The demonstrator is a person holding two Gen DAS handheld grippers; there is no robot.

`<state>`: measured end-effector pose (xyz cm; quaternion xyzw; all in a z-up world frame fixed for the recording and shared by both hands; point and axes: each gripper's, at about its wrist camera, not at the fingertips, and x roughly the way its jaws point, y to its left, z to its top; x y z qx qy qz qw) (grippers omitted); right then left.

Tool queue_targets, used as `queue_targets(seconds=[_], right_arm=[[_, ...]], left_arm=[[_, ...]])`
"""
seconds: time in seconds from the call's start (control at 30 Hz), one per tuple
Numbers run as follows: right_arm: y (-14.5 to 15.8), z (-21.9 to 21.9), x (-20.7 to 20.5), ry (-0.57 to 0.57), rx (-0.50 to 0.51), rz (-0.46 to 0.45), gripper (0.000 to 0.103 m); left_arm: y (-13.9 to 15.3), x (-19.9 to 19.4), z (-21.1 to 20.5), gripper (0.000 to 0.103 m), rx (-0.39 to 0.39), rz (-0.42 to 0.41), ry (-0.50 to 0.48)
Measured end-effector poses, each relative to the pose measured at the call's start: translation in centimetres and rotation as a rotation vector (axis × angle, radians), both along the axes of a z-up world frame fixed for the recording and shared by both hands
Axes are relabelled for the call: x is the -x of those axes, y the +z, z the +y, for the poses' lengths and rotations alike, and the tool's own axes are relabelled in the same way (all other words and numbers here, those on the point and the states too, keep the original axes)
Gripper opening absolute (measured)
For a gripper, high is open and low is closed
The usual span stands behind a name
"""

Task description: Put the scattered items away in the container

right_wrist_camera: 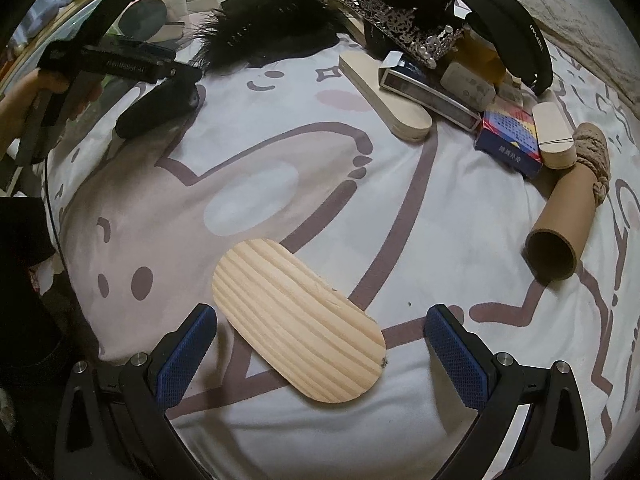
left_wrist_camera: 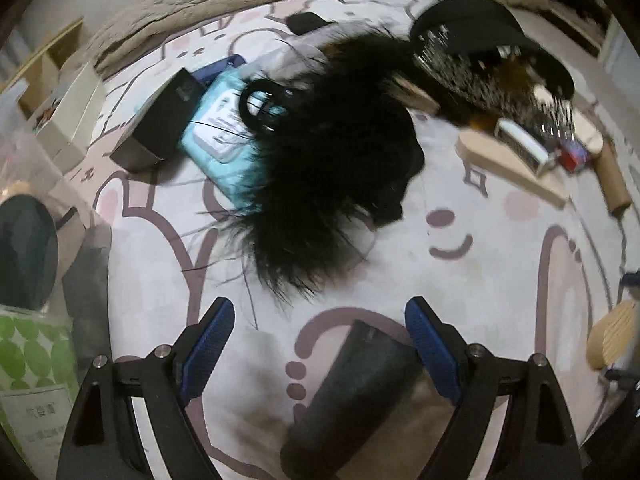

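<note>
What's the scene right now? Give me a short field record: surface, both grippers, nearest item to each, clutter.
surface: patterned bedsheet
left gripper: open, nothing held, above a dark oblong item
right gripper: open, above the wooden oval board, fingers not touching it
clutter: black feathery piece, cardboard tube, blue box, black visor

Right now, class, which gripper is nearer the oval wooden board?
Right. The right gripper hangs open directly over the wooden board; the left gripper is across the blanket, above a dark pouch.
</note>
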<state>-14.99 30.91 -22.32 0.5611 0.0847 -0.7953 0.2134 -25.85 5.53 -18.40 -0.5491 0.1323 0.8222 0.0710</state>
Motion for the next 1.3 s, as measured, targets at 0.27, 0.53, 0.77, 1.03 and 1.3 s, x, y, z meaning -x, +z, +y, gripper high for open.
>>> queue_targets(seconds=[0.27, 0.53, 0.77, 1.03, 1.3], right_arm=[[0.1, -0.1, -0.4, 0.012, -0.031, 0.031, 0.103], [-0.9, -1.5, -2.2, 0.113, -0.194, 0.079, 0.103], [-1.4, -1.1, -2.6, 0.066, -0.184, 0.066, 0.103], [-1.9, -1.0, -2.9, -0.008, -0.162, 0.061, 0.103], [-2.1, -1.0, -3.1, -0.037, -0.140, 0.077, 0.103]], left_arm=[[-0.4, -3.6, 0.5, 0.088, 0.019, -0.072, -0.074], [-0.7, -8.4, -1.4, 0.090, 0.023, -0.115, -0.103], [-0.9, -11.2, -3.6, 0.090, 0.069, -0.106, -0.097], [-1.3, -12.6, -6.6, 0.090, 0.114, -0.078, -0.079], [-1.9, -13.6, -8.3, 0.099, 0.112, 0.036, -0.091]])
